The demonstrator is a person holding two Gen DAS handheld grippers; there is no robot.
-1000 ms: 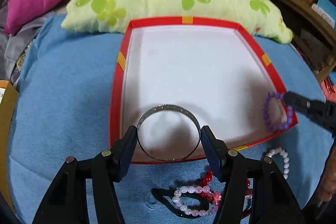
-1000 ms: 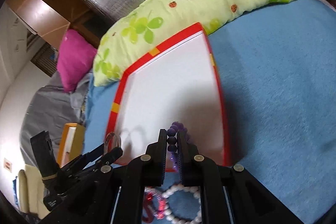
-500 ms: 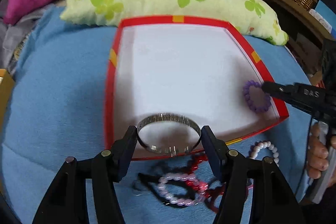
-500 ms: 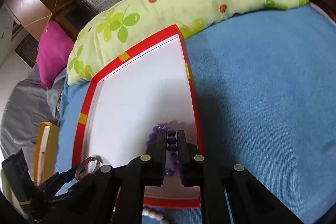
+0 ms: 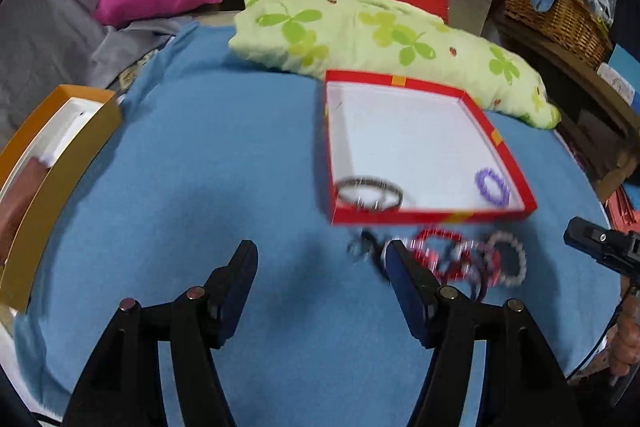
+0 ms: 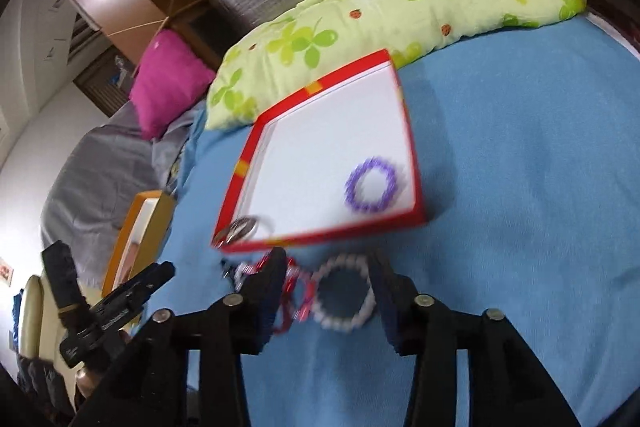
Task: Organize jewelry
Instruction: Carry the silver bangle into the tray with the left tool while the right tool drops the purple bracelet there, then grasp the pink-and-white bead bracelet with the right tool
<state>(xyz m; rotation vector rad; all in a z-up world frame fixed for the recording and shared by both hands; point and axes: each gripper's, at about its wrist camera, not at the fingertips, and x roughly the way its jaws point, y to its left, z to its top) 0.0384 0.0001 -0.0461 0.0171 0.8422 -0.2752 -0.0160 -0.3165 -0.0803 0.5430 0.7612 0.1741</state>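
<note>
Purple beaded bracelet (image 6: 371,184), silver bangle (image 5: 369,193), inside red box (image 5: 432,215)

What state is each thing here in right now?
Red box: open, no lid.
Silver bangle: in the box, released.
Purple bead bracelet: in the box, released.
White bead bracelet: outside on the blue cloth.
Left gripper: open, empty.
Right gripper: jaws opening, empty.
</note>
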